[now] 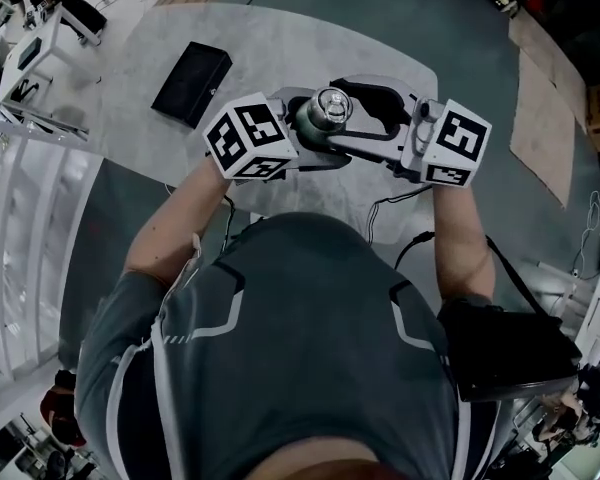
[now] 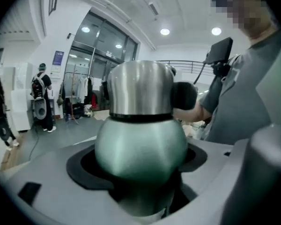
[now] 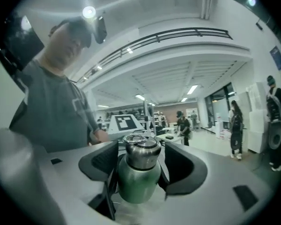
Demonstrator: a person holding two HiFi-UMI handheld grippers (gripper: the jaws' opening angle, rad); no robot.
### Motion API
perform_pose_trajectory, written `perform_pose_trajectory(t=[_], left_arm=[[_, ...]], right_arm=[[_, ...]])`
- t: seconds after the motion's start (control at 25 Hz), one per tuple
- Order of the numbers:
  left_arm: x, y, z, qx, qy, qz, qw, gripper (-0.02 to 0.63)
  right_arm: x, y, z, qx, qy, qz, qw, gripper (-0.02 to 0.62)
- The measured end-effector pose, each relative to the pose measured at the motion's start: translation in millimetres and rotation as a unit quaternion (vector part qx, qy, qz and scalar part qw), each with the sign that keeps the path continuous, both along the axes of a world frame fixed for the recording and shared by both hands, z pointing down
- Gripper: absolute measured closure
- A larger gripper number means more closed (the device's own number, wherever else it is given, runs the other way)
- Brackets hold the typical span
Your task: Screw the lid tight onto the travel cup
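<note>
Cup, head view: travel cup [image 1: 318, 128] is up in the air over the grey table [image 1: 280, 38], between both grippers. Only its steel lid [image 1: 332, 106] and a sliver of green show; the rest is hidden under the jaws.
Left gripper, head view: left gripper [image 1: 302, 133] reaches in from the left, its jaws mostly covered by its marker cube [image 1: 250, 136].
Right gripper, head view: right gripper [image 1: 365, 118] reaches in from the right and its jaws curve round the lid. Contact is hard to judge from above.
Other, head view: black box [image 1: 191, 83] lies on the table, well apart from the cup. Black bag [image 1: 505, 353] sits at the person's right side. The person's torso hides the near table edge.
Markings, head view: both cubes show black-and-white square patterns.
Grip, left gripper view: the jaws are closed on the cup's green body [image 2: 140, 144], dark pads hugging both sides. The cup's bottom is sunk out of sight between them.
Lid, left gripper view: the lid [image 2: 139, 88] sits upright on the cup, with a dark seam below it. How far it is screwed down, cannot tell.
Writing, left gripper view: blue sign [image 2: 57, 57] on the wall is too small to read.
Jaws, right gripper view: the jaws stand wide with the lid [image 3: 143, 153] between the black pads [image 3: 99, 163]. A thin gap shows on either side, so it is not clamped.
Cup, right gripper view: the green body [image 3: 138, 181] is low and central, its base cut off behind the jaws.
Background, right gripper view: the left gripper's cube [image 3: 125, 124] is just behind the cup, partly blocked by the lid.
Writing, right gripper view: wall sign [image 3: 275, 57] is blue and unreadable.
</note>
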State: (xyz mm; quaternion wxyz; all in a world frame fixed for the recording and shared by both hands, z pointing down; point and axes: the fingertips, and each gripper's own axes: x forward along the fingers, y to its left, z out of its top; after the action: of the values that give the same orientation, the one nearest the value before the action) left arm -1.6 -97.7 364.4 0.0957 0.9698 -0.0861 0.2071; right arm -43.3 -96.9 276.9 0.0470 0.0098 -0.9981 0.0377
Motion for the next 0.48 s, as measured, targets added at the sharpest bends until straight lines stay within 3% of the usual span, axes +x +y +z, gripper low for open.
perform_pose_trajectory(t=[0.12,0.28,0.4,0.48], left_arm=[[4,27,-21,-0.024,0.035,0.07,0.9966,0.202],[15,56,-36,-0.031,0.048,0.142,0.9882,0.203],[18,64,-39,-0.034,0.057,0.161,0.9847,0.203],[16,55,-37,-0.028,0.053,0.139,0.9885,0.204]], right_arm=[[8,16,-23,0.009,-0.036,-0.074,0.997,0.287],[7,39,-36,0.027,-0.044,-0.153,0.987,0.287],[4,49,-38,0.015,-0.053,-0.189,0.98,0.31],[0,41,-37,0.004,-0.053,-0.17,0.984,0.321]])
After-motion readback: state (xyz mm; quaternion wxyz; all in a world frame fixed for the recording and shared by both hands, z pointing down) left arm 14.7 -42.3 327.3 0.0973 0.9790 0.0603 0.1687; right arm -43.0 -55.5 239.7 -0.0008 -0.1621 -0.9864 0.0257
